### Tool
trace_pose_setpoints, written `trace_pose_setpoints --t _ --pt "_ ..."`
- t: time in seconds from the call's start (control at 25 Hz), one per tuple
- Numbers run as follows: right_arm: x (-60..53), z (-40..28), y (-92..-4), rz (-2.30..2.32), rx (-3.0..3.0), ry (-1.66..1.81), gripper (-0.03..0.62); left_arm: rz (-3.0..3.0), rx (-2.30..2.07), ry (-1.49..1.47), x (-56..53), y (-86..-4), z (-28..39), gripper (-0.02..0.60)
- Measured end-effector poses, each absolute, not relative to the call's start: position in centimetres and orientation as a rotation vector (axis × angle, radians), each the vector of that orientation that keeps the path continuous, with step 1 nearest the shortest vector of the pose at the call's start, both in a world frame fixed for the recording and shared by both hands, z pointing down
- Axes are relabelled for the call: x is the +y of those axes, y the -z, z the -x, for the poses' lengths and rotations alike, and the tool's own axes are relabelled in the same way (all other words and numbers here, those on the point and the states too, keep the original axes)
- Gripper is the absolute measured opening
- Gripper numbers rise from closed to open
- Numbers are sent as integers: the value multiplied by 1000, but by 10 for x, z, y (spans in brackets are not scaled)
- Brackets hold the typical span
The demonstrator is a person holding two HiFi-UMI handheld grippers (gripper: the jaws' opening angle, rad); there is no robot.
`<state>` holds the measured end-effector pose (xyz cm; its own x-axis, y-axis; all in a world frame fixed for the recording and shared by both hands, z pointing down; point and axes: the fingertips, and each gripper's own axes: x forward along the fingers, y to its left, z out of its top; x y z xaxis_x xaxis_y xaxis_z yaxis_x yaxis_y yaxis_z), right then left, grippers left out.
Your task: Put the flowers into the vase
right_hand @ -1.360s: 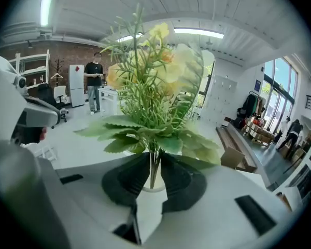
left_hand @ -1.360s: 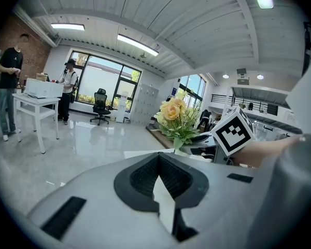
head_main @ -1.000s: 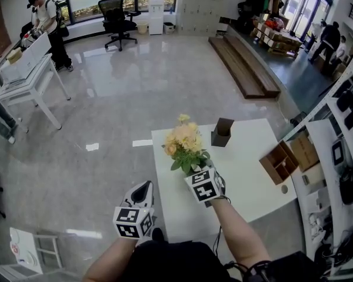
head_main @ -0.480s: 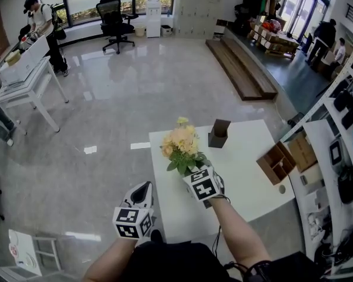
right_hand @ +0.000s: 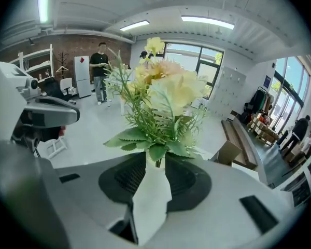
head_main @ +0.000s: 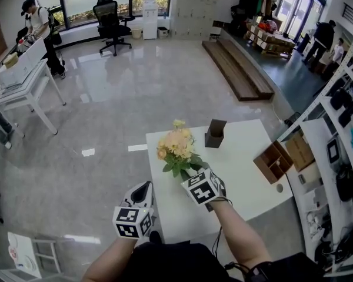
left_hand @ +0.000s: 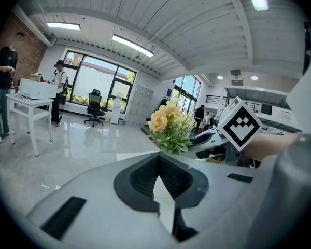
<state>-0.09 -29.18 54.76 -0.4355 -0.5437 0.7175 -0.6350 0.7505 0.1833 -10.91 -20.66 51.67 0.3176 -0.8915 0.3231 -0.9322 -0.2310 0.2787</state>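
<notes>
Flowers (head_main: 175, 147) between opening jaws of right gripper (right_hand: 155, 162)

flowers (head_main: 175, 148): stems hidden behind right hand-held gripper (head_main: 191, 172), jaws opening round them | vase (head_main: 215, 133): inside too dark

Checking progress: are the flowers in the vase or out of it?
Out. The flowers are between the opening jaws of the right tongs, apart from the brown vase farther back on the table.
</notes>
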Motion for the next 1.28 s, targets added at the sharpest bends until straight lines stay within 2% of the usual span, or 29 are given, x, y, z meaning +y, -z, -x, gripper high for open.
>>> trace_pose_setpoints --t 0.24,0.44,0.56,0.8,1.28 --pt "-269 -18 -533 -939 -2239 -249 116 -2200 -1590 -136 -207 -515 98 3" --pt "-255 -59 -509 -1178 -2369 -355 35 -2256 -1545 -127 -206 -503 80 3" --pt "-248 -86 -491 -1391 -2459 -363 11 -2285 -1530 -120 -206 -499 67 2" --pt "-237 -124 -475 -1681 -2481 -383 5 -2348 -1518 -128 -212 -486 44 3" --pt "-224 -117 -485 -1600 -2489 -442 3 -2381 -1524 -151 -212 -481 29 2"
